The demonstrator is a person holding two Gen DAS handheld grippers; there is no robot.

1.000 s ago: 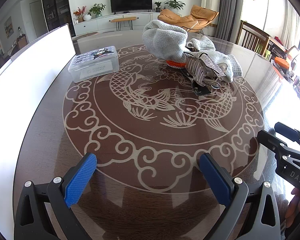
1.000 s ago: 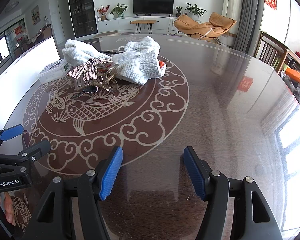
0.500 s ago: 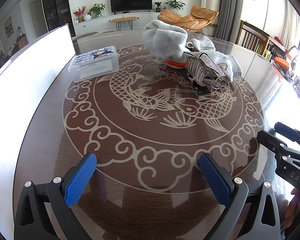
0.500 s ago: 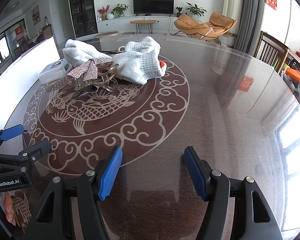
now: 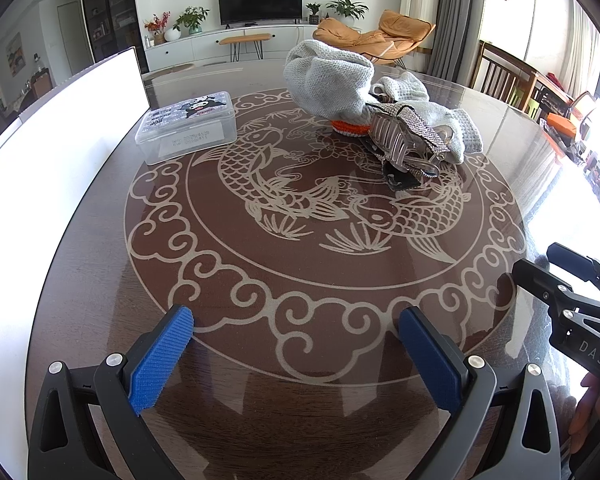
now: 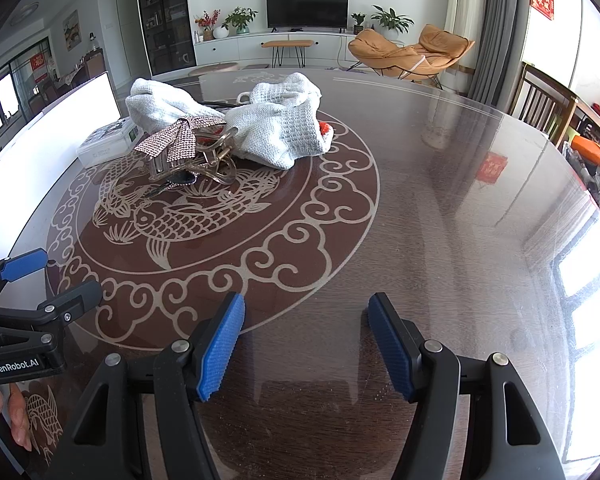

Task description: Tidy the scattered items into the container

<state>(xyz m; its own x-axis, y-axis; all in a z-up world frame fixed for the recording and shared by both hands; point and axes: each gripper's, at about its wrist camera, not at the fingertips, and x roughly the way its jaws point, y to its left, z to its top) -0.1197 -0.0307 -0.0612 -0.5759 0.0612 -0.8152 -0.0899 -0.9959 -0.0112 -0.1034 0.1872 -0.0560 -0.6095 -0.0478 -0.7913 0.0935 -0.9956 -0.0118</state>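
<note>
Round and glossy, your table [image 5: 100, 280] carries a carp design under glass, with a white board [image 5: 60, 120] standing along its left edge. Your left gripper [image 5: 296, 344] hangs low over the near rim, jaws spread wide on nothing; your right gripper [image 6: 306, 340] sits just beside it, jaws likewise spread and empty. Between both grippers and the clutter lies bare tabletop. The lidded clear box [image 5: 188, 128] sits at the far left, near the board. To its right, well apart, the pile: a crumpled grey cloth [image 5: 332, 80] draped over an orange item [image 5: 348, 128], with a rhinestone hair clip [image 5: 404, 140] leaning against the cloth's near side. On your right the table runs bare to its far edge, chairs [image 6: 540, 96] beyond.
</note>
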